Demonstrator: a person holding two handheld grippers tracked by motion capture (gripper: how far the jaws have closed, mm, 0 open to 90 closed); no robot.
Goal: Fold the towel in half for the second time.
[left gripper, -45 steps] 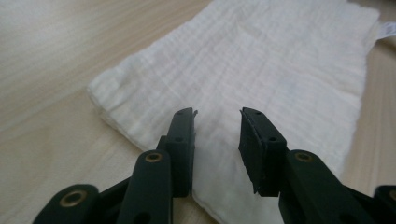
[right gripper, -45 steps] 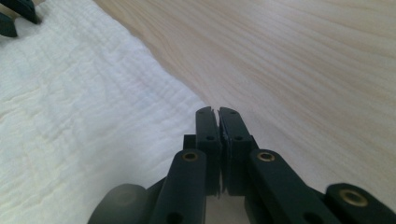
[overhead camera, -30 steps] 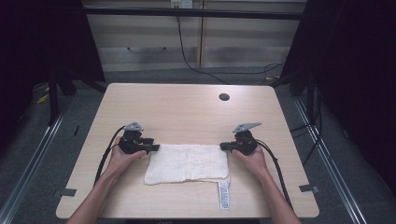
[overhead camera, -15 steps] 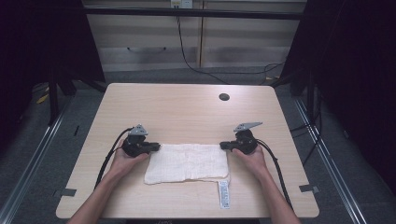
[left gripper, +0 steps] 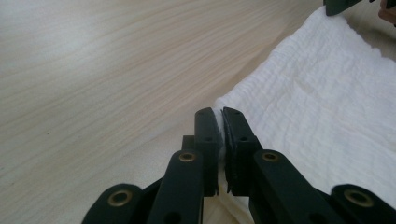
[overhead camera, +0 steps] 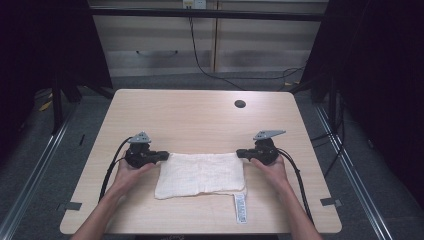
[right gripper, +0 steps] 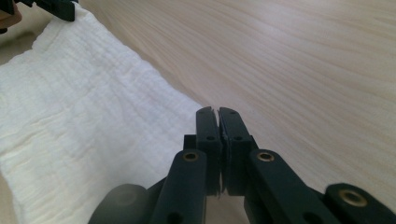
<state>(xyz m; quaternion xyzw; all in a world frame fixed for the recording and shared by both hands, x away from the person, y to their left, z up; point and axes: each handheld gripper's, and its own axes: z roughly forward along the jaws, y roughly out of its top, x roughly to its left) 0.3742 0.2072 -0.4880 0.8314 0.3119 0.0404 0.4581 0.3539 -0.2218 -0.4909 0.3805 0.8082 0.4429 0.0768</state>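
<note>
A white crinkled cloth lies folded flat on the near half of the wooden table. My left gripper is at its far left corner. In the left gripper view the black jaws are shut, with a thin edge of the cloth pinched between them. My right gripper is at the far right corner. In the right gripper view its jaws are shut on the edge of the cloth, a white sliver showing between the pads. Both grippers lie low on the table, pointing inward at each other.
A white printed label hangs from the cloth's near right corner toward the table's front edge. A dark round hole sits in the far right of the tabletop. Cables trail from both grippers back along the person's forearms.
The left hand has shifted slightly at the cloth's far left corner. The cloth and the right hand stay where they were.
</note>
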